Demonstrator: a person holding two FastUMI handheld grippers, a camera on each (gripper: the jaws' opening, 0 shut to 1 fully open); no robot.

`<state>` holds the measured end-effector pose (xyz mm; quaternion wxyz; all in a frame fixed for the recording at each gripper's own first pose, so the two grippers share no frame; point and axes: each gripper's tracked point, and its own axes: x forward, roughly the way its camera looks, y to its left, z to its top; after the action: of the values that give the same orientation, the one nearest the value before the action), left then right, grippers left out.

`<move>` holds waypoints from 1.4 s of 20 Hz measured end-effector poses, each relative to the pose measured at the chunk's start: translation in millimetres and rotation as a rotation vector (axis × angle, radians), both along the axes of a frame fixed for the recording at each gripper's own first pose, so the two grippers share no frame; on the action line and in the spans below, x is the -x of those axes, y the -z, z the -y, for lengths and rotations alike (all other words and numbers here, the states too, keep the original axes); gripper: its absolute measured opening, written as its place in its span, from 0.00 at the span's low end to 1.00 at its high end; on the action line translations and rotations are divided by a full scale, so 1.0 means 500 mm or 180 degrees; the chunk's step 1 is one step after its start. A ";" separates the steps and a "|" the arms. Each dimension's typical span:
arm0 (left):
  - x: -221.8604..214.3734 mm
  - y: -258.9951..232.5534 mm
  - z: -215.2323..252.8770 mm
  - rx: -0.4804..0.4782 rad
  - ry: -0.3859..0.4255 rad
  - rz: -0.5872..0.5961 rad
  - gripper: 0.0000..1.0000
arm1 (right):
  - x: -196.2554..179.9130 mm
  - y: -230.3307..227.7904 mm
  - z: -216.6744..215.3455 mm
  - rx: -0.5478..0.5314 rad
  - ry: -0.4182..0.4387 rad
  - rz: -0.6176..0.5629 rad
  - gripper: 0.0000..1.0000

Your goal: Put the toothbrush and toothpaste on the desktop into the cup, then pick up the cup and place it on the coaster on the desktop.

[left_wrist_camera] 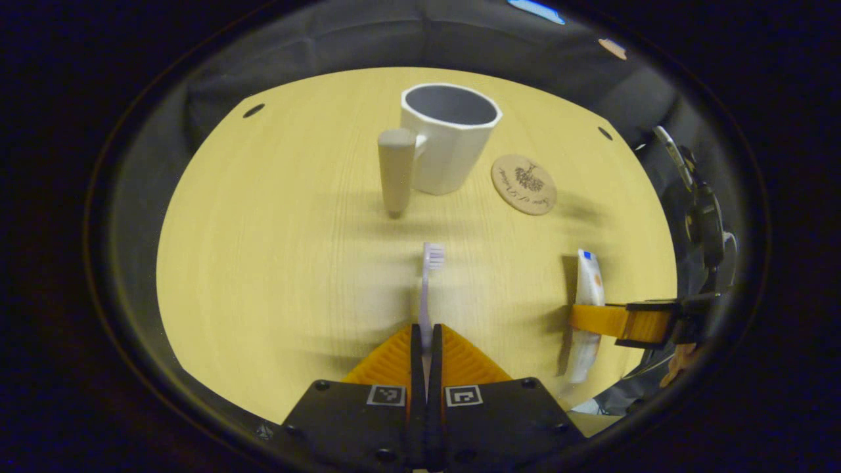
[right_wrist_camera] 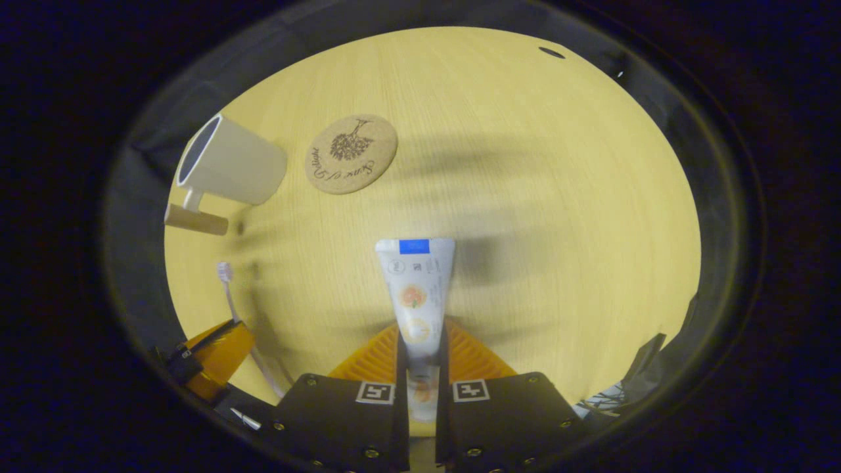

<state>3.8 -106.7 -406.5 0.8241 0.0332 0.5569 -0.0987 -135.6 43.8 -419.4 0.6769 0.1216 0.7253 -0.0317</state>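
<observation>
My left gripper (left_wrist_camera: 426, 341) pinches the light, stiff toothbrush (left_wrist_camera: 428, 289) low on its handle, my right gripper (right_wrist_camera: 420, 348) squeezes the soft toothpaste (right_wrist_camera: 415, 289) near its cap end, cup (left_wrist_camera: 450, 135) at twelve o'clock.

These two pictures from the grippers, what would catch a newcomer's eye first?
Probably the two held things: the left gripper clamps a toothbrush with its bristled head pointing forward, and the right gripper clamps a toothpaste tube the same way. Beyond them on the pale wooden desktop stands a white cup with a chunky handle, empty as far as one can see, and a round cork coaster lies just beside it.
</observation>
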 end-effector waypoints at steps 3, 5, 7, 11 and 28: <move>-0.024 -0.087 0.038 0.0199 -0.0034 0.0218 0.08 | 0.007 -0.007 0.003 -0.0014 0.0060 0.0045 0.18; -0.068 -0.152 0.074 0.0391 -0.0066 0.0337 0.08 | 0.021 -0.013 -0.008 -0.0066 0.0045 0.0034 0.18; -0.106 -0.196 0.081 0.0453 -0.0075 0.0463 0.08 | 0.026 -0.014 -0.016 -0.0096 0.0034 0.0036 0.18; -0.224 -0.274 0.086 0.0493 -0.0049 0.0758 0.08 | 0.034 -0.024 -0.028 -0.0162 0.0046 0.0037 0.18; -0.571 -0.229 0.170 0.0766 0.0381 0.1646 0.13 | 0.054 -0.115 0.030 -0.0152 0.0493 0.0040 0.17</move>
<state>289.3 -191.4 -292.1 0.9294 -0.0080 0.3096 -0.2007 -162.6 28.8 -361.9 0.6738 0.1936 0.7100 -0.0659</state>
